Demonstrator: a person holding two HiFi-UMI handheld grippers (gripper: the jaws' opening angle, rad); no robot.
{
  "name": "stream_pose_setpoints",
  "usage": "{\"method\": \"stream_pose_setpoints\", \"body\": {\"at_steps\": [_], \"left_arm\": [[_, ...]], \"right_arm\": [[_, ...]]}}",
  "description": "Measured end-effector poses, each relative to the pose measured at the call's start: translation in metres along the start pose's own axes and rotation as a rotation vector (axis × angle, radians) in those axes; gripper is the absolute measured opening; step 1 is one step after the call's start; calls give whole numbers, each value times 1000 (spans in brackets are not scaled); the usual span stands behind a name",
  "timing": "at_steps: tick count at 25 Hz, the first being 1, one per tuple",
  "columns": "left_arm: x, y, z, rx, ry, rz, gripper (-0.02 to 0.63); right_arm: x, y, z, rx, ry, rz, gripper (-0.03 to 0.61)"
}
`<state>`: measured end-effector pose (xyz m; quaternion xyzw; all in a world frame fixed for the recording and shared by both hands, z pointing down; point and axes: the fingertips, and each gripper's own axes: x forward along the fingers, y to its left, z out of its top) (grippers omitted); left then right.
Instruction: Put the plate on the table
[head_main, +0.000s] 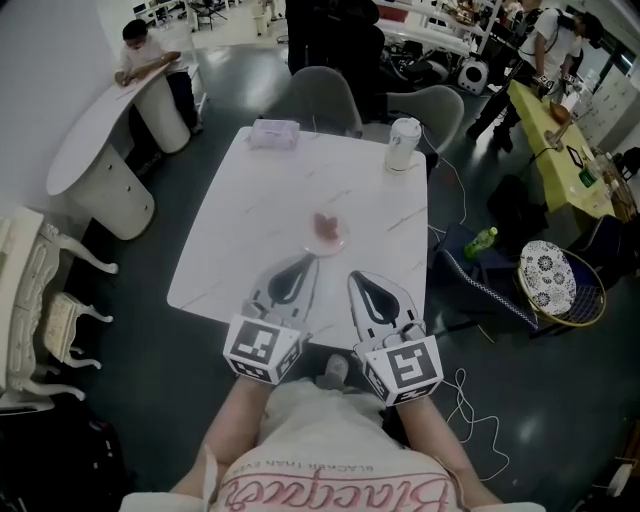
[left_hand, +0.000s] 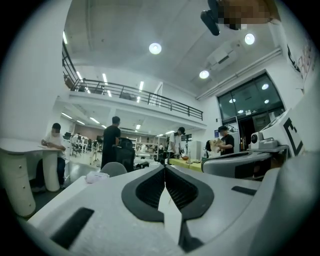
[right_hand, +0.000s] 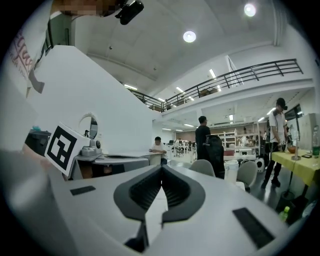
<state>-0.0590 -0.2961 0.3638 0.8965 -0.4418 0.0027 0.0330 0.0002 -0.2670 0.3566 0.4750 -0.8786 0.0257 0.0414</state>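
Note:
A small clear plate (head_main: 326, 234) with something pink on it rests near the middle of the white marble table (head_main: 250, 200). My left gripper (head_main: 306, 262) hovers over the table's near edge, its tip just short of the plate, jaws shut and empty. My right gripper (head_main: 354, 277) is beside it, a little right of the plate, also shut on nothing. In the left gripper view the left gripper (left_hand: 164, 168) shows its pads pressed together. The right gripper (right_hand: 161, 168) looks the same in its own view. Both gripper views miss the plate.
At the table's far edge stand a white cup (head_main: 403, 143) and a tissue pack (head_main: 273, 133). Two grey chairs (head_main: 325, 98) stand behind the table. On the floor to the right are a green bottle (head_main: 481, 240) and a wire basket (head_main: 560, 283). People stand further off.

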Motion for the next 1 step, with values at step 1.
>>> {"method": "stream_pose_setpoints", "body": {"at_steps": [1], "left_arm": [[-2,-2,2,0,-7,-6,5]], "right_arm": [[-3,4,2,-9,-7,4,5]]}}
